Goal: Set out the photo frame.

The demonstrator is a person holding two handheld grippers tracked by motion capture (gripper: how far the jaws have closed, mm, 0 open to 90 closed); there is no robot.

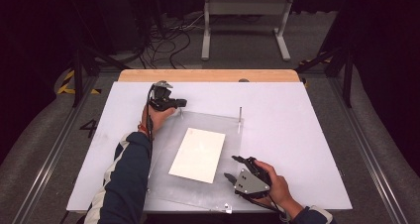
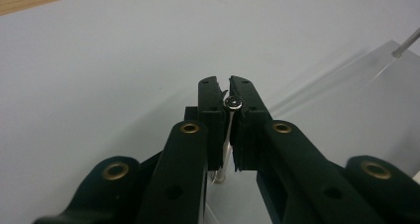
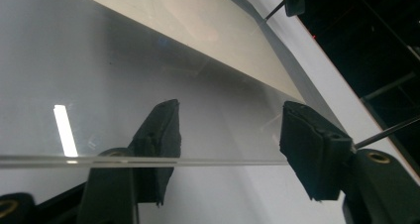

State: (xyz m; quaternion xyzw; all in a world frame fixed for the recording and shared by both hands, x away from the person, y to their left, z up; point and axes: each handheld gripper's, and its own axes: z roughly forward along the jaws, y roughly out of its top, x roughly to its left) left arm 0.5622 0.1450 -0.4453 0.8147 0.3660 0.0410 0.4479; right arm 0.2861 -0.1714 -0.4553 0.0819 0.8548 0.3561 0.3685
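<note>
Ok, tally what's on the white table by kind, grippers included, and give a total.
Clear acrylic sheets: 1
White paper sheets: 1
Upright metal pins: 2, one at the back right corner, one clamped in the left gripper
Grippers: 2, left, right
Total: 6

The left gripper [image 2: 225,102] fingers [image 2: 210,115] hide most of the pin [image 2: 233,103]; its foot is blurred.

Rectangular white paper sheet [image 1: 198,154] lies on clear acrylic plate [image 1: 171,189] — thin upright metal pins [image 1: 240,116] stand at its far corners — atop flat white table [image 1: 297,135].
</note>
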